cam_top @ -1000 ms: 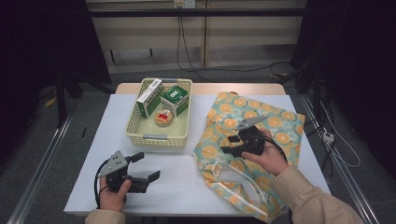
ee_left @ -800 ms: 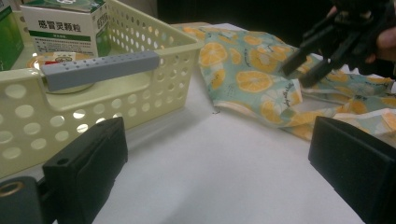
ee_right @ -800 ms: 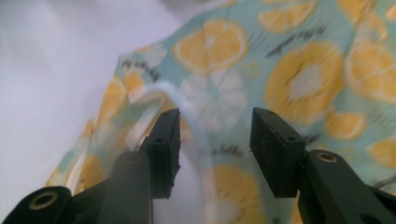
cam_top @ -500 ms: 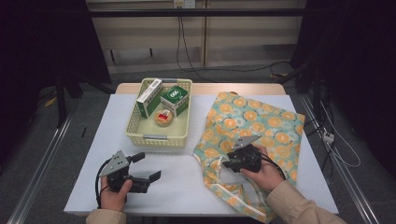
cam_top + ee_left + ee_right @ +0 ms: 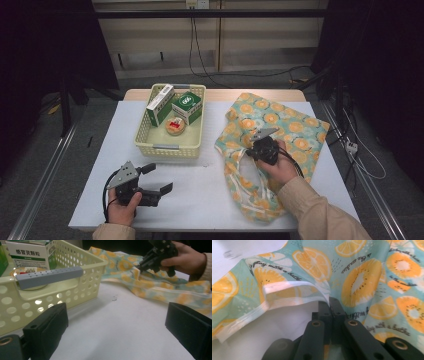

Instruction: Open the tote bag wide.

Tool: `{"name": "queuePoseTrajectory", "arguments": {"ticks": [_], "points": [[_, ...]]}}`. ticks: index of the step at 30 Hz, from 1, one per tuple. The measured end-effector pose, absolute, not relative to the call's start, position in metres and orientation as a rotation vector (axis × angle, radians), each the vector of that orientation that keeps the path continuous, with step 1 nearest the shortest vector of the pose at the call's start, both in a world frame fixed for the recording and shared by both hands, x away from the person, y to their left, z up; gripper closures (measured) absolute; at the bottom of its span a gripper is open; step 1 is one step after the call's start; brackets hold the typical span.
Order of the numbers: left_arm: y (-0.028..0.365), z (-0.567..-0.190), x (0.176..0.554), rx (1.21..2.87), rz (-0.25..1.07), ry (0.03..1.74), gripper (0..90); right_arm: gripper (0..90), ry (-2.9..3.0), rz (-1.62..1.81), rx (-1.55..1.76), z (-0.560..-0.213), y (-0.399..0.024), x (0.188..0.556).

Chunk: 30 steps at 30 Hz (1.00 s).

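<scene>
A teal cloth bag [image 5: 292, 125] printed with orange slices lies flat on the right half of the white table [image 5: 210, 190]. My right gripper [image 5: 248, 149] is down on the bag's left side. Its jaws have just been closing, and in the right gripper view the gripper [image 5: 329, 302] is shut on the white-hemmed rim of the bag [image 5: 359, 277]. At the front left, my left gripper [image 5: 159, 178] rests on the table, open with nothing in it. Its own view has the gripper [image 5: 116, 310] wide apart, facing the bag [image 5: 155, 285] and the right gripper [image 5: 140, 265].
A pale yellow perforated basket [image 5: 150, 136] stands at the table's back left. It holds a white-and-green box [image 5: 160, 104], a green box [image 5: 186, 105] and a small round tin [image 5: 175, 126]. Its grey handle [image 5: 50, 277] is close to my left gripper. Bare table lies between basket and bag.
My right gripper has come down and leftward from above the bag onto its rim, and its jaws have gone from apart to shut on the cloth. The left gripper has stayed put.
</scene>
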<state>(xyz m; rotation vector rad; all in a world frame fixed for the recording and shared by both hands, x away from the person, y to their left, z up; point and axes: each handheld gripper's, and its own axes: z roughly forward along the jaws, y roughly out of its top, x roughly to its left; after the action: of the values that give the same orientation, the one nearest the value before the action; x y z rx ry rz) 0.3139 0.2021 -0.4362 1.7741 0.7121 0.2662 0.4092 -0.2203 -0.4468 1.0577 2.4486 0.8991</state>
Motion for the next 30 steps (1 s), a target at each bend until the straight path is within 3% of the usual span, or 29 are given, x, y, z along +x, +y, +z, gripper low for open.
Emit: {"name": "queuePoseTrajectory", "arguments": {"ticks": [6,13,22,26,27,30], "points": [[0.203,-0.437,0.315,1.773,0.261,0.708,4.5,90.0,2.433,0.963,1.122,-0.445,-0.219,0.428],[0.204,-0.436,0.315,1.772,0.255,0.709,4.5,90.0,2.551,1.143,1.040,-0.435,-0.191,0.410],[0.202,-0.435,0.314,1.774,0.259,0.703,4.5,88.4,2.583,1.115,1.033,-0.440,-0.184,0.404],[0.202,-0.435,0.314,1.771,0.259,0.706,4.5,74.7,2.580,1.079,1.015,-0.440,-0.182,0.395],[0.203,-0.436,0.314,1.774,0.259,0.707,4.5,67.1,2.579,1.049,0.985,-0.436,-0.180,0.389],[0.202,-0.435,0.314,1.774,0.260,0.705,4.5,59.2,2.561,1.040,0.964,-0.429,-0.179,0.381]]}}
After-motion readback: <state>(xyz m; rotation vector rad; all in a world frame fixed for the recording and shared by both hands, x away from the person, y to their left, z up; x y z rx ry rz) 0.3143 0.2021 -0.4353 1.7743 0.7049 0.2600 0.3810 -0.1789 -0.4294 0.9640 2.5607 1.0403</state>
